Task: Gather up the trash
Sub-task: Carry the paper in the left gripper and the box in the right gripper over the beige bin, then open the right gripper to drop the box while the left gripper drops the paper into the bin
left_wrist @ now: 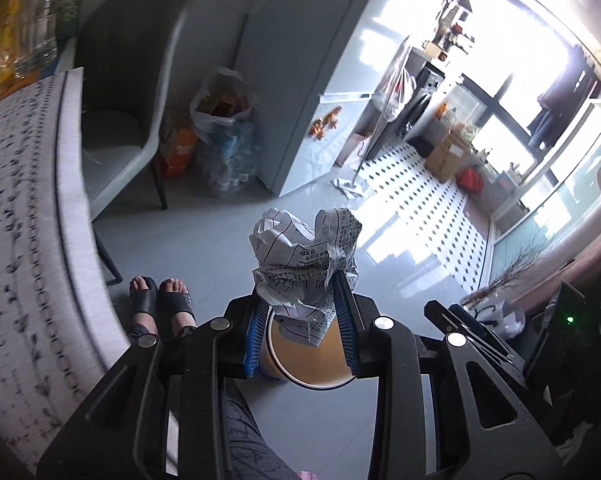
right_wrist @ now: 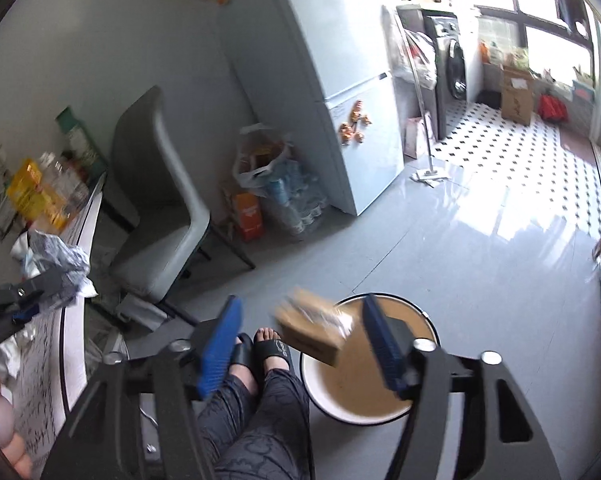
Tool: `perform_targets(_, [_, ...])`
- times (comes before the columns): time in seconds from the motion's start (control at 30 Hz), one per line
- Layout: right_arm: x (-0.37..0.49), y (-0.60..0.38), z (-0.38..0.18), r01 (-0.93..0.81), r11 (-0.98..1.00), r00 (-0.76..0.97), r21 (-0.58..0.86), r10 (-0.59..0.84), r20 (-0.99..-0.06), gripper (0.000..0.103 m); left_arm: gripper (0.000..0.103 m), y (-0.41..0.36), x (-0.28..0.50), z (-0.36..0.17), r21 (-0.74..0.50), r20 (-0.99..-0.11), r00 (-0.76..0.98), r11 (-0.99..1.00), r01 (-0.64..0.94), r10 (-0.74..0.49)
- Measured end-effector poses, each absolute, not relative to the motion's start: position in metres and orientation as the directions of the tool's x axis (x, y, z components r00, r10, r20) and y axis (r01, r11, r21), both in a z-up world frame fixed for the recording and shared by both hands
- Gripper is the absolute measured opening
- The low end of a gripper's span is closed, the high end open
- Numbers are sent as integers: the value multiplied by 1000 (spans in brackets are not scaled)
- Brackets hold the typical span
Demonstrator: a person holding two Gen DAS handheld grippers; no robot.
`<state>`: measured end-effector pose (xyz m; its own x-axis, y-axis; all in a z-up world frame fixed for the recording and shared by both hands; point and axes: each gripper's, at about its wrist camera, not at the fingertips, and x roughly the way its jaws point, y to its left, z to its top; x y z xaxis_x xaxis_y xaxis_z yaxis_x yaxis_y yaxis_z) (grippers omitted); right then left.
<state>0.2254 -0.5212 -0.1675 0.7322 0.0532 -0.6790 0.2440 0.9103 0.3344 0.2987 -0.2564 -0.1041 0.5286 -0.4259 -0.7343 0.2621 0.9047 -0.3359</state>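
My left gripper (left_wrist: 302, 280) is shut on a crumpled printed paper (left_wrist: 306, 256), held above a round bin with a white rim and brown inside (left_wrist: 312, 364) on the floor. The left gripper and its paper also show at the left edge of the right wrist view (right_wrist: 56, 276). My right gripper (right_wrist: 300, 336) is open over the bin (right_wrist: 364, 384). A small brown cardboard box (right_wrist: 312, 330), blurred, is in the air between its blue fingers (right_wrist: 220, 344), touching neither, above the bin's left rim.
A table with a patterned cloth (left_wrist: 24, 216) is at the left, with more paper scraps on it (right_wrist: 16, 344). A grey chair (right_wrist: 160, 200), bags and bottles (right_wrist: 276, 184), a white fridge (right_wrist: 340, 80) stand beyond. The person's sandalled feet (right_wrist: 260, 350) are beside the bin.
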Motion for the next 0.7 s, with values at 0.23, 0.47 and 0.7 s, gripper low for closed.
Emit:
perform_targets(0.23, [200, -566, -165, 328, 873, 737, 362, 3, -676, 65, 32, -321, 319, -131, -343, -782, 419, 880, 329, -462])
perform_targets(0.47, [169, -602, -163, 411, 830, 735, 378, -57, -675, 66, 39, -383, 325, -159, -358, -820, 290, 838, 412, -493])
perform_targets(0.7, [157, -609, -163, 429, 820, 730, 380, -67, -680, 69, 89, -372, 326, -144, -376, -791, 331, 836, 399, -514])
